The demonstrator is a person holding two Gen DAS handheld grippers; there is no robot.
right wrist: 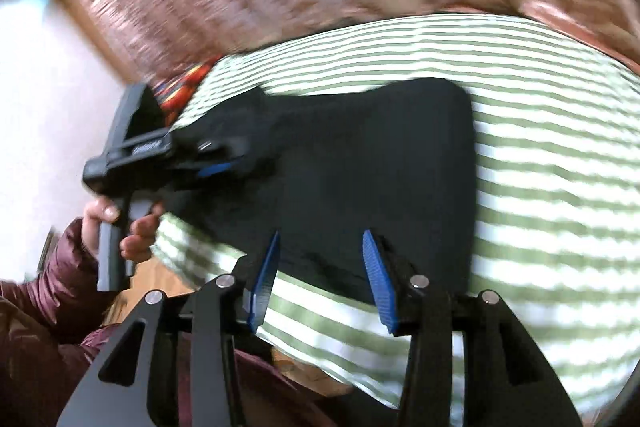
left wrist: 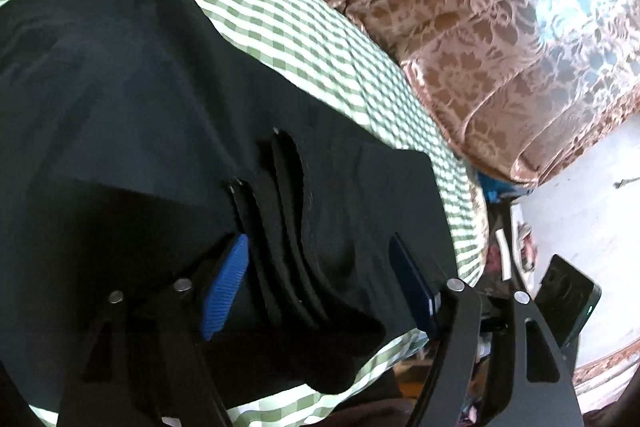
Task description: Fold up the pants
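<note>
The black pants (left wrist: 160, 107) lie folded on a green-and-white checked cover (left wrist: 320, 39). My left gripper (left wrist: 318, 241) is open over their near end. The stacked waistband layers (left wrist: 288, 211) lie between its blue pads (left wrist: 224, 283), and neither pad presses on them. In the right wrist view the pants (right wrist: 360, 155) form a dark rectangle on the cover (right wrist: 540, 167). My right gripper (right wrist: 320, 237) stands open over their near edge with cloth under the gap. At the pants' left end a hand (right wrist: 136, 231) holds the left gripper, whose blue pad (right wrist: 216, 169) shows. This view is blurred.
Brown floral fabric (left wrist: 500, 47) rises behind the cover. A dark phone-like device (left wrist: 568, 303) and small clutter sit by the pale floor (left wrist: 592, 187) at right. The person's maroon sleeve (right wrist: 48, 287) is at lower left, and a colourful cloth (right wrist: 184, 91) lies beyond the cover's edge.
</note>
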